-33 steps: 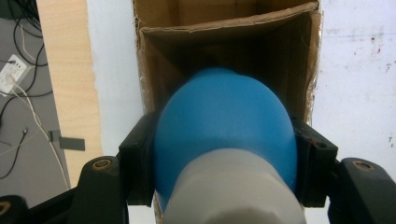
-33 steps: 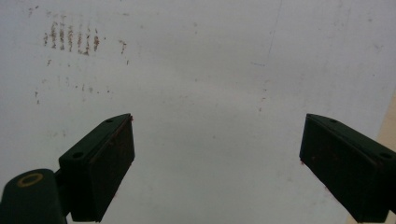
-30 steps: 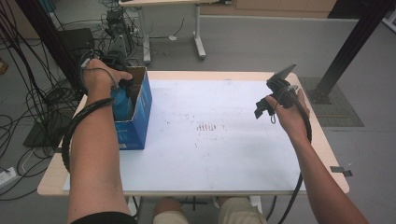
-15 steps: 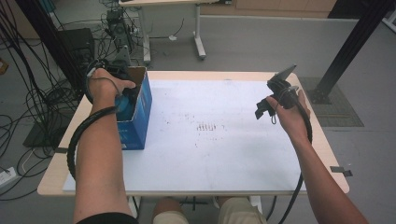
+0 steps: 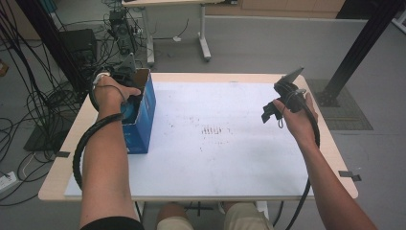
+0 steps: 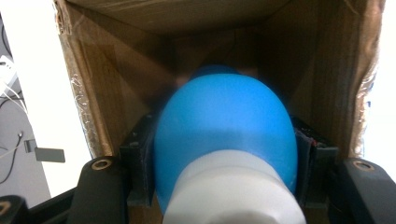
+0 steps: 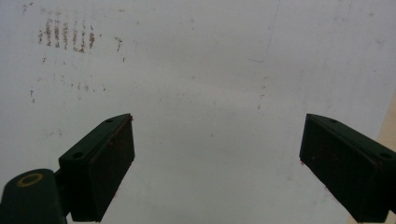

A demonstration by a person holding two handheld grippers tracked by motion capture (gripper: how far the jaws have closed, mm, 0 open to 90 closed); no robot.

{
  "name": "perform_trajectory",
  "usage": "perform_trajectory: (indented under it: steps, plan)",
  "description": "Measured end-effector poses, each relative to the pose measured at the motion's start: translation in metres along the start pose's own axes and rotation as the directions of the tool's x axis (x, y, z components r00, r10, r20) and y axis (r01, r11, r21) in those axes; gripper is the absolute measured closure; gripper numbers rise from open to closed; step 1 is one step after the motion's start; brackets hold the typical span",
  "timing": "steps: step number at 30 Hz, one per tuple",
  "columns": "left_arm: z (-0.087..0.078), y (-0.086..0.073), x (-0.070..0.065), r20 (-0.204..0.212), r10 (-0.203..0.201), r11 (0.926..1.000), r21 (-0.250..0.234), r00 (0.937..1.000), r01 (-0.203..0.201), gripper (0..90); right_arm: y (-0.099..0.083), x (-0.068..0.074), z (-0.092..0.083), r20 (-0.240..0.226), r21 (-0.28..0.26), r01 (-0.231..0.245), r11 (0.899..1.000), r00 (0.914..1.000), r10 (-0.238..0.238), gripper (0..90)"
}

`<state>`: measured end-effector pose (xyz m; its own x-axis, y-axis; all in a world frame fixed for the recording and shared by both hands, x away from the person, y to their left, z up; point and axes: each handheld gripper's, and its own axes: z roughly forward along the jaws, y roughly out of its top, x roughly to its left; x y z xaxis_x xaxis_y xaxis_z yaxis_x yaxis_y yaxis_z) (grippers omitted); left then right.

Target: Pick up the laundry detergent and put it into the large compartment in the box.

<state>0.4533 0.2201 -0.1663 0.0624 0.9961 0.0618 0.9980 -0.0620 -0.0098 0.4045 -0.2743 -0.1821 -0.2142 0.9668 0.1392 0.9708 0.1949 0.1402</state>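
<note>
Blue bottle (image 6: 224, 126) clamped in our left gripper (image 6: 224, 154), inside the cardboard box (image 6: 112, 84); it could snag the wall. Right gripper (image 7: 217, 163) gapes, empty.

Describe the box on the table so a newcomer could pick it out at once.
Start at the white table and go to its left edge. There an open cardboard box stands with blue outer sides and a plain brown inside. The left gripper reaches down into it, shut on a blue object with a white end; nothing else stands on the tabletop.
</note>
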Motion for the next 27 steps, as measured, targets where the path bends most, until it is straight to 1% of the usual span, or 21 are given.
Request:
perform_trajectory:
  steps: [13, 27]
  plan:
    - [0.0, -0.0016, 0.0022, 0.004, -0.004, 1.0, 0.001, 1.0, 0.004, 37.7, -0.0006, 0.0002, -0.0017, -0.002, -0.004, 0.004, 1.0, 1.0, -0.004, 10.4]
    - [0.0009, -0.0003, 0.0008, 0.002, -0.001, 1.0, -0.005, 1.0, 0.001, 37.6, 0.0001, 0.0002, -0.0014, -0.001, -0.002, 0.002, 1.0, 1.0, -0.002, 10.3]
